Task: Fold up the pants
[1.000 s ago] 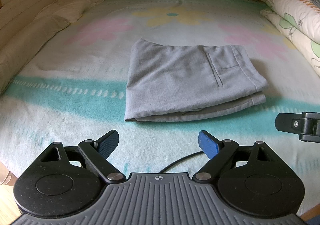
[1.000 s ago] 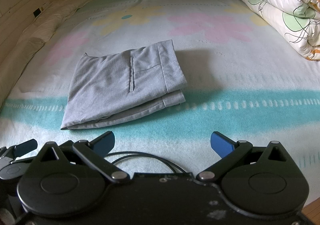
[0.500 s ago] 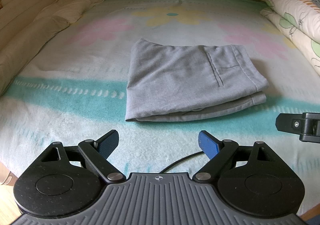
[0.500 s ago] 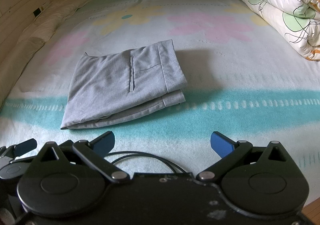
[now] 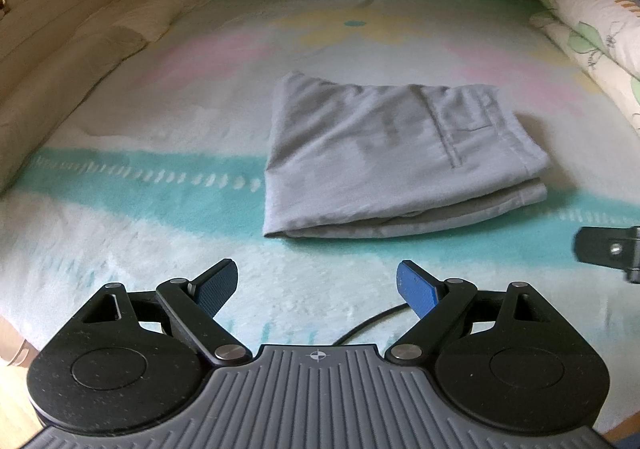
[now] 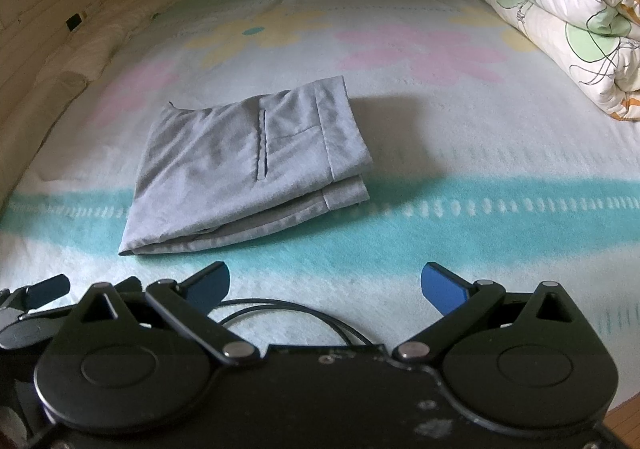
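The grey pants (image 5: 392,161) lie folded into a compact stack on the bed, pocket side up; they also show in the right wrist view (image 6: 248,165). My left gripper (image 5: 318,287) is open and empty, held near the bed's front edge, short of the pants. My right gripper (image 6: 326,287) is open and empty, also near the front edge, to the right of the pants. Part of the right gripper (image 5: 608,253) shows at the right edge of the left wrist view.
The bed has a floral blanket (image 6: 420,49) with a teal band. A rolled floral duvet (image 6: 568,17) lies at the right. Pillows (image 5: 100,45) line the left side by the wooden frame. A black cable (image 6: 288,313) lies near the grippers.
Both grippers stay open and almost still. The left wrist view has shifted slightly; the pants have not moved.
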A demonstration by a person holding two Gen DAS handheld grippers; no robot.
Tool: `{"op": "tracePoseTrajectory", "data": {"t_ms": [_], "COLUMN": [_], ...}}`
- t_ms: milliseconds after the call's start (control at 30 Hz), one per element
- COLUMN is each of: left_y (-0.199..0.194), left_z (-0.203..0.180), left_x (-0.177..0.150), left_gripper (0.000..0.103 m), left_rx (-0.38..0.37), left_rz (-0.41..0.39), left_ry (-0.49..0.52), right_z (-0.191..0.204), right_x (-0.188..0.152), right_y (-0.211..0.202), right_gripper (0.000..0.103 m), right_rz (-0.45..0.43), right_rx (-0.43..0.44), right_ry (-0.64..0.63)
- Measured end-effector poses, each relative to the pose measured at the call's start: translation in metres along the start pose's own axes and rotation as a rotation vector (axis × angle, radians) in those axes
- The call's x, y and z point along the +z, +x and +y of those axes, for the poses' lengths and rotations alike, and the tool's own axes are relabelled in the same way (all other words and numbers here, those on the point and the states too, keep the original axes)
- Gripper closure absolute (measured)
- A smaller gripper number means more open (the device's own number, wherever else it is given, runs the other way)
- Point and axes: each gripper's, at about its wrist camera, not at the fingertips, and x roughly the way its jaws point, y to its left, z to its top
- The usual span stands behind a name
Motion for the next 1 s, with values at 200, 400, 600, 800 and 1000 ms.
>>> {"op": "tracePoseTrajectory", "data": {"t_ms": [200,400,600,800,1000], "left_y": [0.005,0.008,0.014,0.016,0.018], "left_z": [0.018,0.028,0.037,0.043,0.044], "left_x": [0.0,0.001,0.0,0.001,0.002], "left_gripper": [0.016,0.016,0.016,0.016,0.016], "left_rx": [0.019,0.041,0.064,0.08,0.078], "left_rz": [0.022,0.027,0.039,0.045,0.049], "left_ry": [-0.044,-0.065,-0.066,-0.085,-0.093], "right_z": [-0.001,0.0,-0.001,0.0,0.002], "right_x": [-0.001,-0.002,-0.001,-0.001,-0.001], "right_y": [0.001,0.002,0.004,0.007,0.011], "right_gripper": [0.0,0.0,0.0,0.0,0.0], "right_rz": [0.004,0.011,0.023,0.034,0.047], "right_rx": [0.001,0.004,0.001,0.002,0.005], "right_ry": [-0.002,-0.007,-0.005,0.001,-0.002]}}
